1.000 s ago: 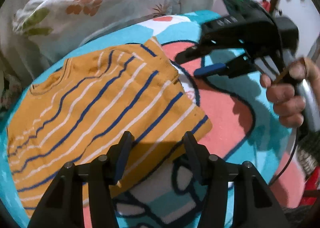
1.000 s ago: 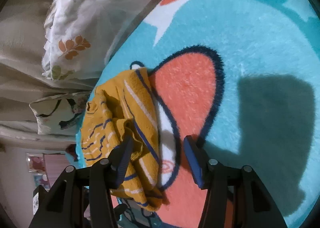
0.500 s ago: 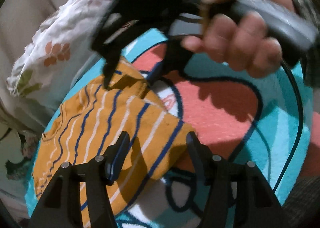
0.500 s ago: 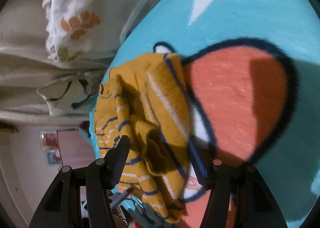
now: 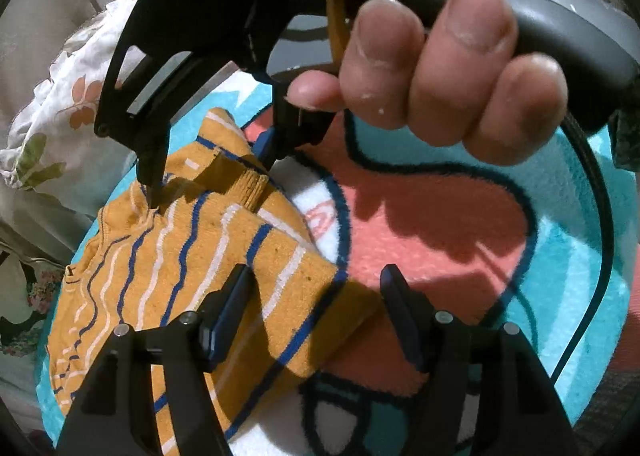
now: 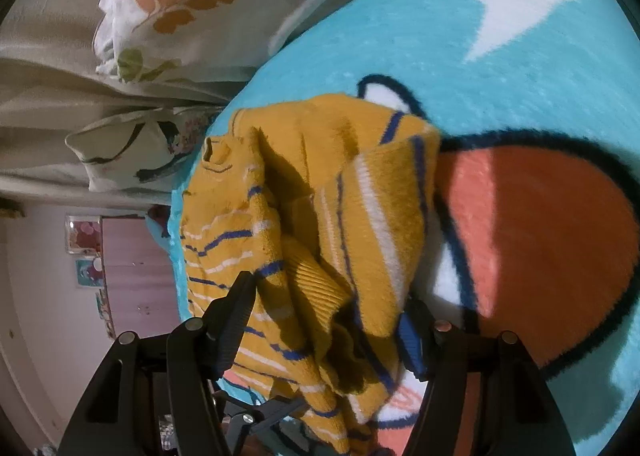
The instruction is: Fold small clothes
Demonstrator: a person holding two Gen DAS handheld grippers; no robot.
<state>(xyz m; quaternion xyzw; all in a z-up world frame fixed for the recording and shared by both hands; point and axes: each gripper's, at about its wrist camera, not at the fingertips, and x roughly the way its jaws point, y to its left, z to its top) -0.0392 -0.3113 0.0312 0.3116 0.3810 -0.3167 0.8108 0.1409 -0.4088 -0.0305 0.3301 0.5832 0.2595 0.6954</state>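
A small mustard-yellow sweater [image 5: 192, 256] with blue and white stripes lies on the blanket [image 5: 440, 224]. My left gripper [image 5: 316, 316] is open, its jaws straddling the sweater's near corner. My right gripper [image 5: 208, 164], held by a hand [image 5: 432, 68], is open over the sweater's far edge, one finger [image 5: 152, 164] touching the cloth beside a bunched ribbed cuff [image 5: 248, 188]. In the right wrist view the right gripper [image 6: 328, 320] stands open around a raised fold of the sweater [image 6: 320, 196].
The blanket [image 6: 520, 56] is teal with coral and white cartoon shapes. White floral pillows [image 5: 60, 96] lie behind the sweater, and also show in the right wrist view [image 6: 172, 4]. A black cable [image 5: 600, 216] hangs from the right gripper's handle.
The right gripper has swung in from the right and come down onto the sweater's far edge. The sweater's far part has bunched up. My left gripper stays open at the near corner.
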